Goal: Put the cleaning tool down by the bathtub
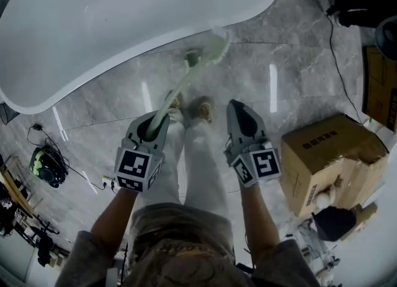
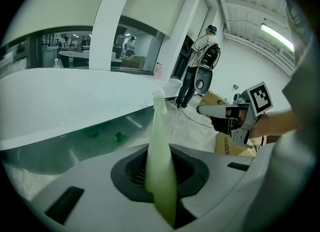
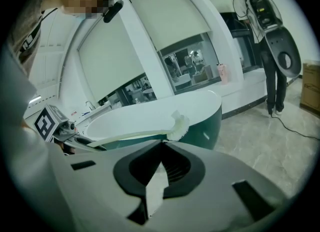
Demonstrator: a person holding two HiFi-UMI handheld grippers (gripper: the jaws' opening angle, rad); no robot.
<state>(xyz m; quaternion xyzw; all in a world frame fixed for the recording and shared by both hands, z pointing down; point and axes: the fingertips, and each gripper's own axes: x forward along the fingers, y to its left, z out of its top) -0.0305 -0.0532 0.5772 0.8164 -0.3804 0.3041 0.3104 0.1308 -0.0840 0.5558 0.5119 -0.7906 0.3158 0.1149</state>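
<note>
- The left gripper (image 1: 160, 118) is closed on the handle of a pale green long-handled brush (image 1: 185, 80). The handle is clamped between the two dark pads, which are kept a little apart by it.
- From the left fingers the handle is seen to run forward and away. It ends in a whitish bristle head (image 1: 214, 45) well beyond the fingertips.
- The bristle head is held just beside the outer wall of the white bathtub (image 1: 93, 25), above the grey marble floor (image 1: 124, 100). Whether it touches either cannot be told.
- The right gripper (image 1: 236, 105) is closed with its fingertips brought together. Nothing is held between them.
- The brush is passed to the left of the right fingers, and its head is seen ahead of them against the tub's rim.
- The two grippers are held side by side but apart. Light trousers (image 1: 198, 155) and shoes are seen between and below the two sets of fingers.
- A cardboard box (image 1: 322, 155) is stood on the floor to the right of the right fingers, well clear of them.
- Far beyond the left fingers, another person (image 2: 197, 70) is seen standing on the floor.
</note>
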